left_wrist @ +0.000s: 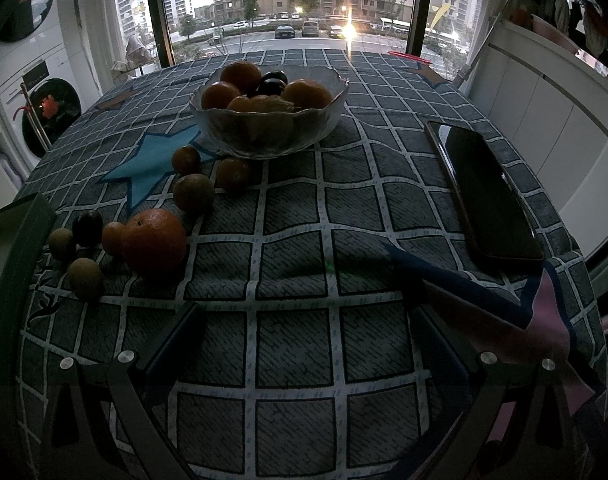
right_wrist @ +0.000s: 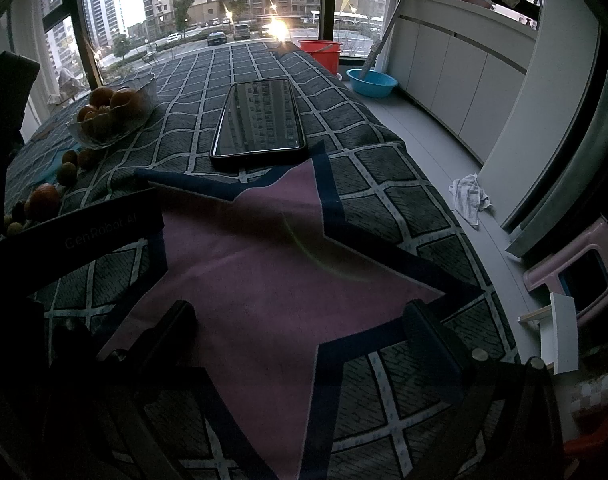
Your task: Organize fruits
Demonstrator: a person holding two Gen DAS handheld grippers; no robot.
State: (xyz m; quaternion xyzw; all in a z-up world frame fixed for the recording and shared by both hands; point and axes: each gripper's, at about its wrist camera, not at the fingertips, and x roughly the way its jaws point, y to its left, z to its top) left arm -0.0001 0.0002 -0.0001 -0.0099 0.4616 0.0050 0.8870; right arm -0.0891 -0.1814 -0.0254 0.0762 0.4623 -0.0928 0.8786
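A glass bowl (left_wrist: 270, 128) at the far middle of the table holds oranges and dark plums; it also shows as the bowl (right_wrist: 112, 120) at far left in the right wrist view. Loose fruit lies left of centre: a big orange (left_wrist: 154, 240), a dark plum (left_wrist: 87, 228), small greenish fruits (left_wrist: 84, 279) and small oranges (left_wrist: 234, 173). My left gripper (left_wrist: 307, 340) is open, low over bare cloth near the front edge, well short of the fruit. My right gripper (right_wrist: 300, 320) is open over the pink star patch, nothing between its fingers.
A black phone (left_wrist: 483, 192) lies on the right side of the checked tablecloth (left_wrist: 296, 272). A washing machine (left_wrist: 44, 116) stands left. White cabinets (right_wrist: 463, 76), a blue basin (right_wrist: 371, 82), a red bucket (right_wrist: 319, 54) and a pink stool (right_wrist: 571, 276) are beyond the table's right edge.
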